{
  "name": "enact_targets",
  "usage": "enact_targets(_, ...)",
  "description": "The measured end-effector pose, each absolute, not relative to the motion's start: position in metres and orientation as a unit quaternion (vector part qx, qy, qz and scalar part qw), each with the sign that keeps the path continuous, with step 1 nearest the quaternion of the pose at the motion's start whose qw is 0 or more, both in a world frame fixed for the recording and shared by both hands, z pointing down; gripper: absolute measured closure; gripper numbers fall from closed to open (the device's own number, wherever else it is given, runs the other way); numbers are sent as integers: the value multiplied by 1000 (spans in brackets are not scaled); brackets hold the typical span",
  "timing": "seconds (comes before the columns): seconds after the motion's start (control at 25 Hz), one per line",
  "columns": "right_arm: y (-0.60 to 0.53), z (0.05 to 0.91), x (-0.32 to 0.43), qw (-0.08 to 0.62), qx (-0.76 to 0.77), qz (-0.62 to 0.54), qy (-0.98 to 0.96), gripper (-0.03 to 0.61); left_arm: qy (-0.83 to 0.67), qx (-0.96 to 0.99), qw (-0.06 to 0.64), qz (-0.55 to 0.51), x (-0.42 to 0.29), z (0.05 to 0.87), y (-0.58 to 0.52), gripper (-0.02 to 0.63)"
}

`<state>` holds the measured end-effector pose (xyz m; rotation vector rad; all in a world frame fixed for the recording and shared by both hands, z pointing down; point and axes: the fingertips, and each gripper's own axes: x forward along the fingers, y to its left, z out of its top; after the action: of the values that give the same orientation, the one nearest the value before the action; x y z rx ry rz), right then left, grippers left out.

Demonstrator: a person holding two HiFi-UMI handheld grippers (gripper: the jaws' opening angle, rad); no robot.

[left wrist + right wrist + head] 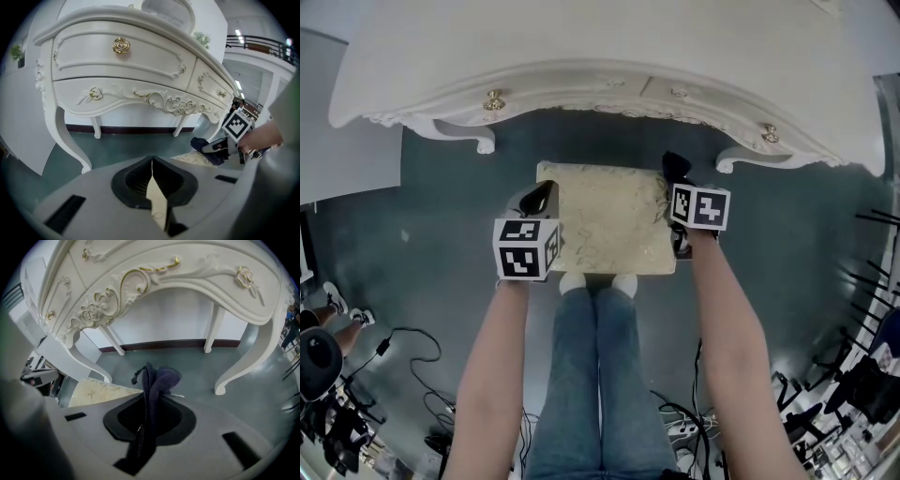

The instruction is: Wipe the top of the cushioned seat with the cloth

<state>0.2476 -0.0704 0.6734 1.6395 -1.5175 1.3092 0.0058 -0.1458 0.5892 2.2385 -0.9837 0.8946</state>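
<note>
R gripper (151,397) pinches cloth (161,378); L gripper (152,163) closed.

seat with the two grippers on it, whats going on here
A person stands over the seat, in front of a white table, with a gripper in each hand. The right gripper is clamped on a dark cloth and sits at the seat's right edge. The left gripper is at the left edge, and its jaws look closed on a bit of the seat's cream fabric, probably to steady it.
</note>
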Motion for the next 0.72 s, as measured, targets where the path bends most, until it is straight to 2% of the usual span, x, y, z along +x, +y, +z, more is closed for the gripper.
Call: enact_targets(0.72, -98, 671, 195, 291, 581, 474, -594, 540, -415, 800, 285, 327, -68, 590, -155, 609)
